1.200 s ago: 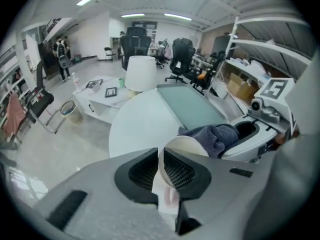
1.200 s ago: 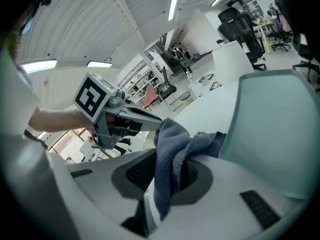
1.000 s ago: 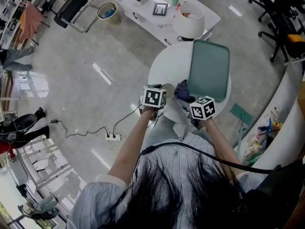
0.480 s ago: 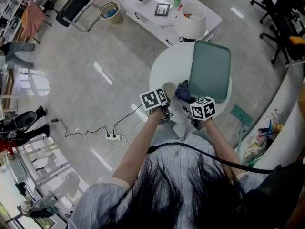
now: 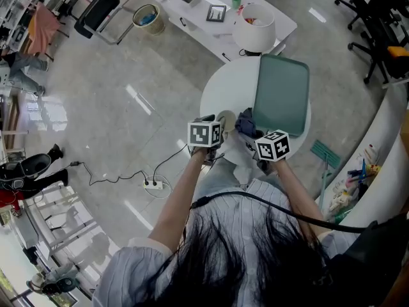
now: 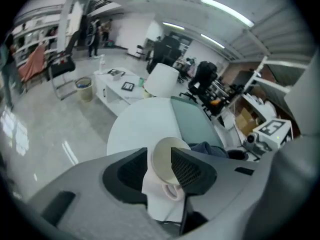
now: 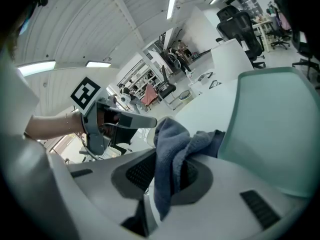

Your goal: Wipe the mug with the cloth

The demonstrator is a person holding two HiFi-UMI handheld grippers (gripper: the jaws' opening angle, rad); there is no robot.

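Left tongs [image 6: 160,156] have just opened wide round the mug [image 6: 162,165]; right tongs [image 7: 167,175] pinch the cloth [image 7: 172,144] (we reckon wiping's pending).

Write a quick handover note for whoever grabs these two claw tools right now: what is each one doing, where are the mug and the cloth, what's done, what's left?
Left gripper: jaws have just been opening. They stand apart with the mug between them, not clamped.
Right gripper: shut on the blue cloth, which hangs from its jaws.
Mug: upright near the edge of the round white table, handle toward you, with the cloth close beside it.
Done: cloth in hand, mug within reach.
Left: probably steady the mug, then wipe it. The pictures do not show whether any wiping has happened.
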